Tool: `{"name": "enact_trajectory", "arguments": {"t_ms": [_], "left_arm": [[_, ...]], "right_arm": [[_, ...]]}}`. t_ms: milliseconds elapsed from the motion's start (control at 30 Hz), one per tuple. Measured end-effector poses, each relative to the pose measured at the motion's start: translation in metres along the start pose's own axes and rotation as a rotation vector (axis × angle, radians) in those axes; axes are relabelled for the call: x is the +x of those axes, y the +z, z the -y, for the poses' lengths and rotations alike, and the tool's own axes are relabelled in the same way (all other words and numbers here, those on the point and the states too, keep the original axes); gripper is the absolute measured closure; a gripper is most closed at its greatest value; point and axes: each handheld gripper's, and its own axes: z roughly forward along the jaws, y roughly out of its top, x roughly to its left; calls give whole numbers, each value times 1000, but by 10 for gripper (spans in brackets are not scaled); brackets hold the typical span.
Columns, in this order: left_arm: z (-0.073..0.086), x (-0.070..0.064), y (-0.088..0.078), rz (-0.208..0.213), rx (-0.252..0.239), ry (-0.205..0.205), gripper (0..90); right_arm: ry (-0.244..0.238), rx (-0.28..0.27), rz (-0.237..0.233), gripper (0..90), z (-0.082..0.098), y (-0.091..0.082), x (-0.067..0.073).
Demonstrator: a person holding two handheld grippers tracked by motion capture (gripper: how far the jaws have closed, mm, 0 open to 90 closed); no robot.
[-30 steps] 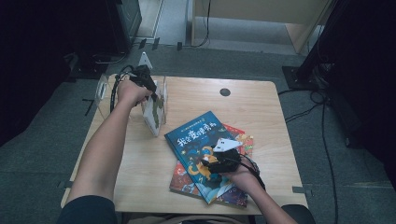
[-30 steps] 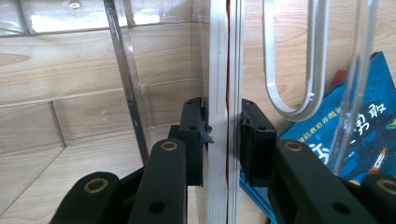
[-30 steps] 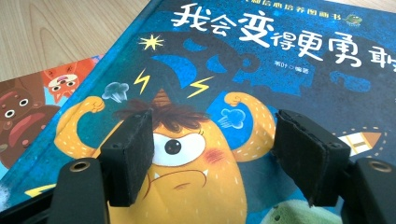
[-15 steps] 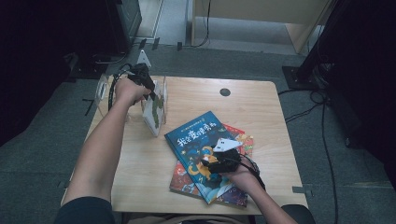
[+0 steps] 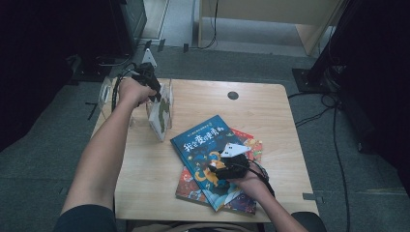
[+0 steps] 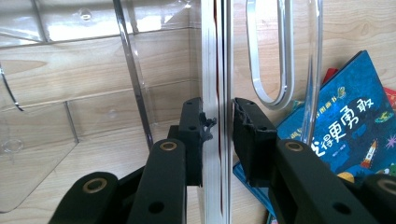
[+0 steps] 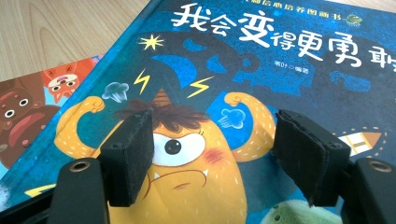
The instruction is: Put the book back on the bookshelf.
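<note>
A: On the high view we see our left tool (image 5: 155,94) at the far left corner of the table (image 5: 270,111), at the top of a thin book (image 5: 161,112) that stands upright in a clear acrylic rack (image 5: 109,94).

B: The left gripper view agrees. Its 2 jaws sit on either side of the book's edge (image 6: 217,93). The left pad lies against the pages. Between the right pad and the book a narrow gap shows, so we read this tool as close around the book and not pressing on it.

A: The book stands on its edge between the rack's clear dividers (image 6: 285,56), with the rack's floor and back wall showing behind it.

B: And our right tool (image 5: 227,170)?

A: It is near the front edge of the table, right of the middle, over a blue picture book (image 5: 205,145) that lies flat and slants across the wood.

B: In the right gripper view the jaws stand wide apart, released, with the yellow 1-eyed monster on the blue cover (image 7: 261,79) between them. We can't tell from here if the pads touch the cover.

A: Under that blue book lies a red book (image 5: 191,186), also flat. Its corners stick out at the front left and at the right. In the right gripper view its orange cover (image 7: 32,102) shows just beside the blue one.

B: Near the far edge we see a small dark round hole (image 5: 233,95) in the table.
</note>
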Motion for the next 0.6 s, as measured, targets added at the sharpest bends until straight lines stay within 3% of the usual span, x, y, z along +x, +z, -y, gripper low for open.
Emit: {"name": "enact_trajectory", "arguments": {"t_ms": [600], "left_arm": [[6, 5, -17, 14, -38, 2, 733]], "right_arm": [[1, 0, 0, 291, 0, 0, 0]]}}
